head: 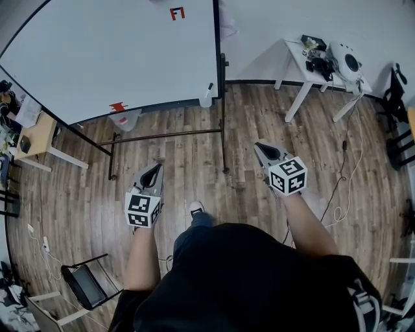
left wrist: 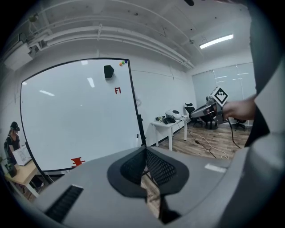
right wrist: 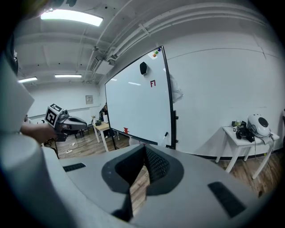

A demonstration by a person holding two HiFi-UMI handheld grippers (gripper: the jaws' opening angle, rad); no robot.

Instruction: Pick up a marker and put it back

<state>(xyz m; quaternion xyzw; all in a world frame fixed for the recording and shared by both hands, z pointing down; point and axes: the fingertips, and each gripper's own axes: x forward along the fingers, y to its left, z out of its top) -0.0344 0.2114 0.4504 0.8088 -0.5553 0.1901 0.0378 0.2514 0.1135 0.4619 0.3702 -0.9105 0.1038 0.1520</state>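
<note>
The left hand-held gripper (head: 154,170) is clenched. Its own view shows the two dark ribbed pads (left wrist: 133,167) meeting at the front edge, with nothing between them and only a sliver of wooden floor (head: 194,155) showing behind. The right hand-held gripper (head: 260,149) is clenched the same way: its pads (right wrist: 156,165) touch at the tip and grasp nothing. Both are held above the floor, well apart from each other, and both point toward the whiteboard (head: 110,52). Each one can be seen off to the side in the other's view.

The whiteboard stands tilted on a black frame, well apart from both hand-held grippers. What looks like the marker (right wrist: 165,134), pale with a dark end, sits at the board's lower right corner. It is too small to make out more. A red item (head: 118,106) sits on the lower edge further left, and a red mark (head: 177,13) is drawn high on the board.

To the right of the board, a white surface (head: 305,78) against the wall carries a rounded white device (head: 345,62) and some dark clutter. To the left, a wooden surface (head: 39,136) stands beside the board's frame.
</note>
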